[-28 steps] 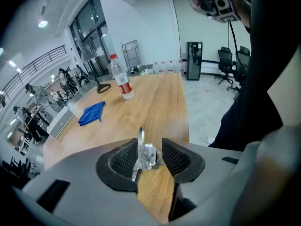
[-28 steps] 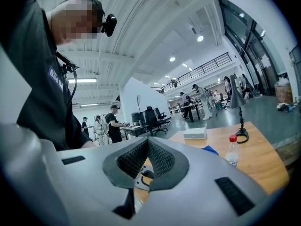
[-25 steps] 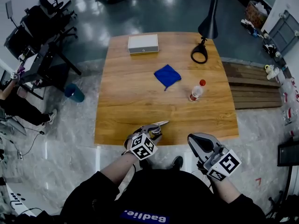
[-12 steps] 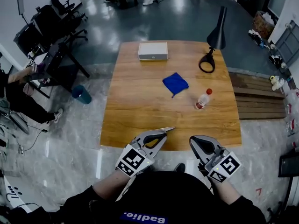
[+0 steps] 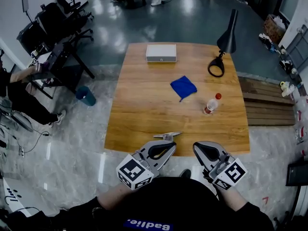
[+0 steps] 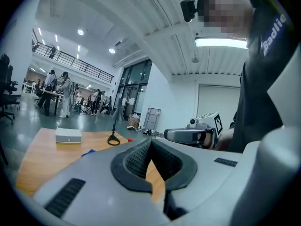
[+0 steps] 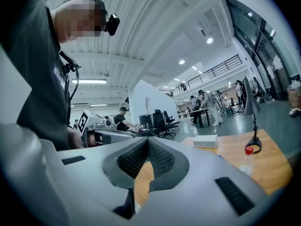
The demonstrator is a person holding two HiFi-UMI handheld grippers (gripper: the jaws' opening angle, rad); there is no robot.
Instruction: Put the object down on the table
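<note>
While silvery object (image 5: 167, 135) lies along table (image 5: 120, 146) edge, left gripper (image 6: 150, 145), right gripper (image 7: 148, 144) both closed

Wooden table (image 5: 144, 112): white box (image 5: 161, 53), blue cloth (image 5: 183, 87), bottle (image 5: 211, 104), lamp (image 5: 232, 30).

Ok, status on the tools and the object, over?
Left tool shut, empty. Right tool shut, empty. Nothing held: cloth, bottle, box, lamp all on the table. Nothing in the way near the tools.
</note>
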